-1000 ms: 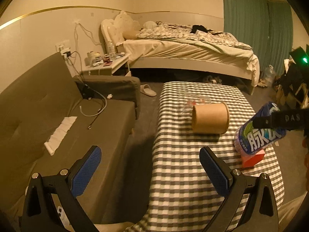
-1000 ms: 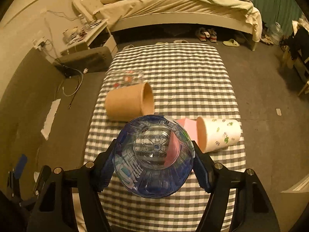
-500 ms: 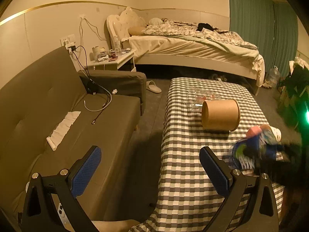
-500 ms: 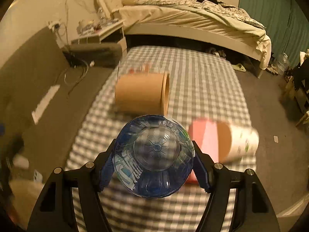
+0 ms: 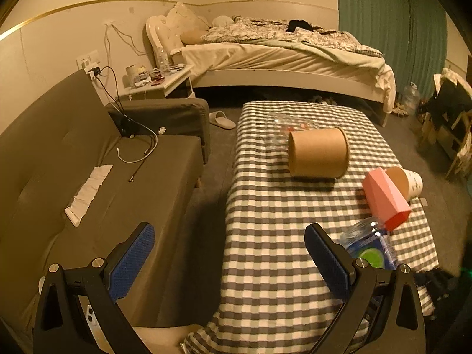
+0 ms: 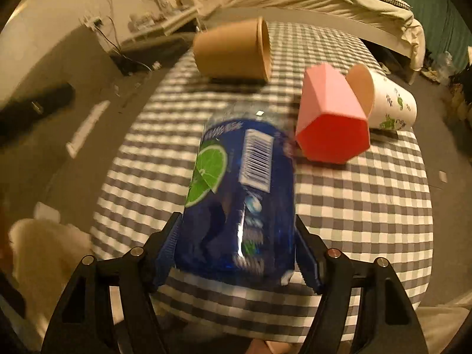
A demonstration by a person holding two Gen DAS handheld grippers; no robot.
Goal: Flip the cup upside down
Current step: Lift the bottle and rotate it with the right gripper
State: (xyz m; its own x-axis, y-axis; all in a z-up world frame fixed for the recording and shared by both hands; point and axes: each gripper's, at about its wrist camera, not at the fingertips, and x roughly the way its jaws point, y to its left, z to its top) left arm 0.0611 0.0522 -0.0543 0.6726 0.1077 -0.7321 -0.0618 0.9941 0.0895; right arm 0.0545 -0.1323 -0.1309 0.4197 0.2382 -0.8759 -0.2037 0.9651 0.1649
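My right gripper (image 6: 236, 253) is shut on a blue plastic bottle (image 6: 239, 194) with a lime label, its side facing the camera, low over the checked table (image 6: 354, 206). In the left wrist view the bottle (image 5: 368, 247) sits near the table's front right. A pink faceted cup (image 6: 330, 118) lies on its side just beyond it, against a white patterned paper cup (image 6: 389, 103), also lying down. A brown paper cup (image 6: 233, 53) lies on its side farther back. My left gripper (image 5: 228, 258) is open and holds nothing, over the table's left edge (image 5: 233, 194).
A clear cup (image 5: 280, 129) lies behind the brown cup (image 5: 318, 153). A grey sofa (image 5: 88, 159) with cables and tissue runs along the table's left. A bed (image 5: 280, 56) and a cluttered nightstand (image 5: 159, 79) stand at the back. A chair with clothes (image 5: 451, 109) is at right.
The right gripper has swung the bottle from bottom-facing-camera to side-on and lowered it toward the table's front right. The left gripper stays open; its view shifted slightly.
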